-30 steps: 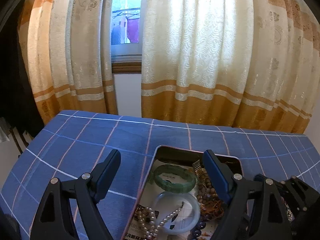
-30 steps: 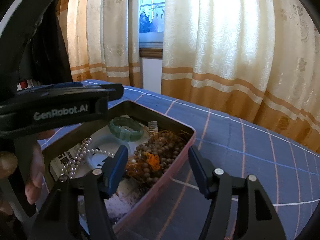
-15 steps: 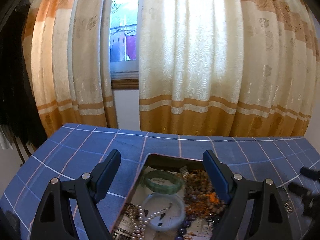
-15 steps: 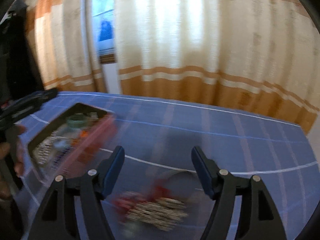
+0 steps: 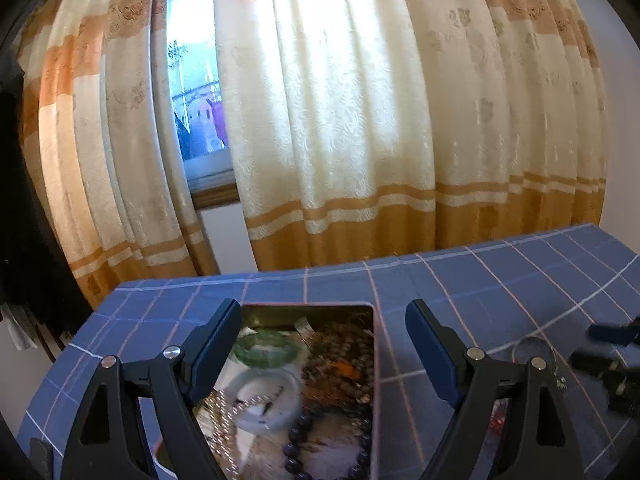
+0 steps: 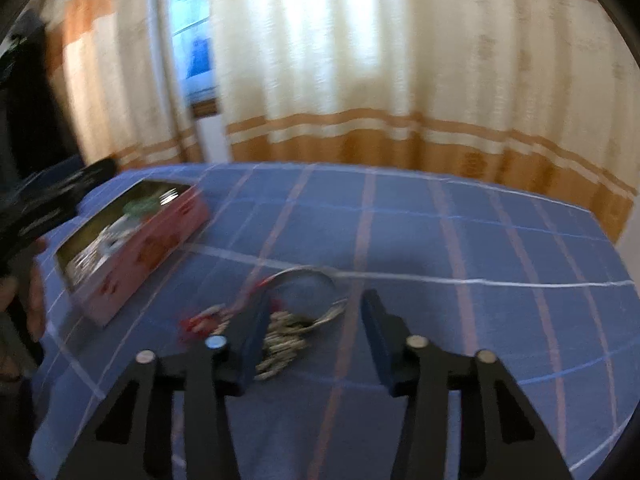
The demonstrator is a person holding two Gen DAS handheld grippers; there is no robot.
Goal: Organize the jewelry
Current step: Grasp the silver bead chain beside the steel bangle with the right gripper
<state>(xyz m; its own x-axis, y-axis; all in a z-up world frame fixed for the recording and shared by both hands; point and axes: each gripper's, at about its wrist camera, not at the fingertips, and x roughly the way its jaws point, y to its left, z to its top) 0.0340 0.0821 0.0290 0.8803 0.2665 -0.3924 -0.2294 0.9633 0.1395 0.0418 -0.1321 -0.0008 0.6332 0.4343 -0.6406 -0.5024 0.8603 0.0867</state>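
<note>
Right gripper [image 6: 314,322], jaws closing but still apart, now hovers over the necklace [image 6: 288,332], away from the box [image 6: 132,248]; left gripper [image 5: 324,344] stays wide open.

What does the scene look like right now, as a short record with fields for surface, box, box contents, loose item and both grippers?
surface: blue checked cloth
box: pink tin, lid off
box contents: green bangle, pale bangle, pearl strand, brown beads
loose item: silver ring with dangling charms on the cloth, beside the tin
left gripper: open above the tin
right gripper: jaws just closing; charms between, not pinched
</note>
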